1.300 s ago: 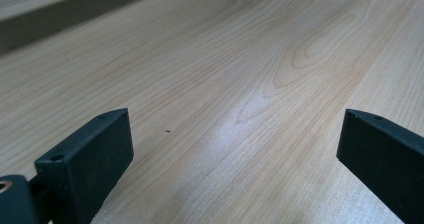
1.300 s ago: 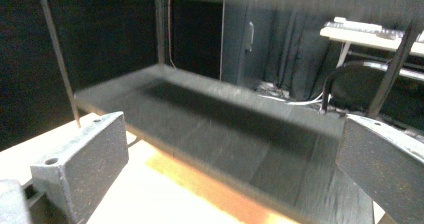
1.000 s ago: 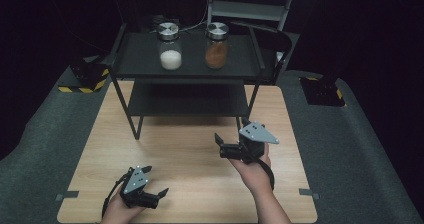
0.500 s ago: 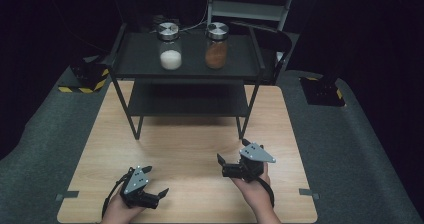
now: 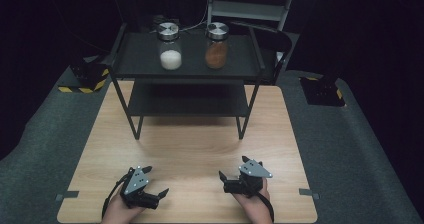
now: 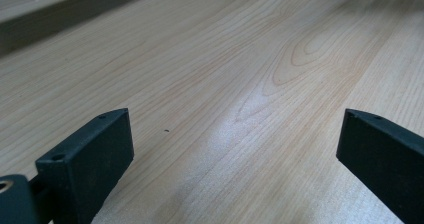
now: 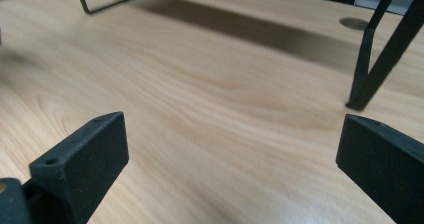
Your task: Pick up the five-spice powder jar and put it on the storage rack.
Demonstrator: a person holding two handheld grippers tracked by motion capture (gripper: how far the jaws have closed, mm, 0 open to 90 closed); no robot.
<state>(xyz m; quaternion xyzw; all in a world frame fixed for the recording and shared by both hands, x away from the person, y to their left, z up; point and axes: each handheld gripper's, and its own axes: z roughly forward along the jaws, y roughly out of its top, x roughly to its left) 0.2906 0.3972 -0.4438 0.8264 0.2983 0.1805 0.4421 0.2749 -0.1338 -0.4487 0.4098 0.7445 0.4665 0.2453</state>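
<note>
Both grippers, left (image 5: 159, 195) and right (image 5: 223, 178), gape wide and empty, jars (image 5: 170, 48) far ahead on the shelf (image 5: 140, 69); a hasty reach risks toppling one.

No legible text, label, brand or number on anything in view.

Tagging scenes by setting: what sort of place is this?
Likely a lab or recording setup, not a home: a bare wooden table ringed by dark drapes, one black metal rack holding just two jars, and black-and-yellow taped bases beside the table.
</note>
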